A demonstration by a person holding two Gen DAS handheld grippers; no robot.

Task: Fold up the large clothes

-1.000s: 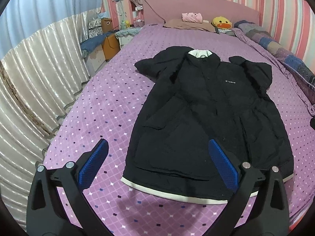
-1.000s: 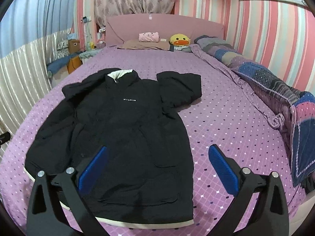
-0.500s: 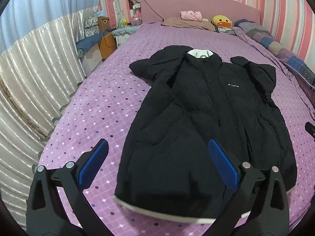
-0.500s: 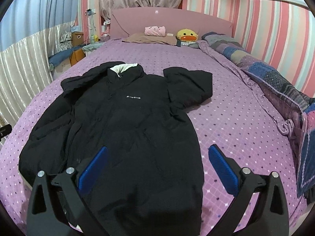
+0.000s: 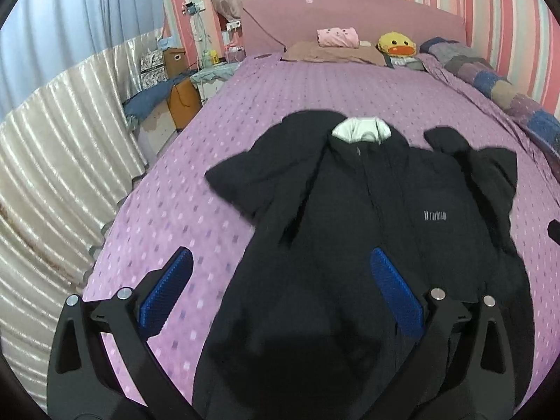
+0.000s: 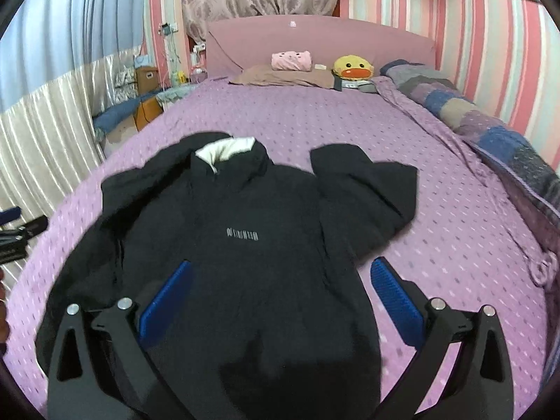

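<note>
A large black coat point(image 5: 367, 245) with a white collar lining point(image 5: 360, 129) lies front up and spread flat on the purple bed, collar toward the headboard; it also shows in the right wrist view point(image 6: 241, 245). Both sleeves are bent near the shoulders. My left gripper point(image 5: 280, 294) is open and empty above the coat's lower left side. My right gripper point(image 6: 280, 301) is open and empty above the coat's lower right side. The hem is hidden below both views.
The purple dotted bedspread point(image 5: 196, 203) covers the bed. Pillows, a pink cushion point(image 6: 292, 60) and a yellow duck toy point(image 6: 352, 68) sit by the headboard. A patchwork quilt point(image 6: 490, 129) runs along the right edge. A nightstand and boxes point(image 5: 175, 94) stand left.
Both grippers have moved forward over the coat toward the collar, so the white-trimmed hem has passed out of view. Both stay open and empty.
</note>
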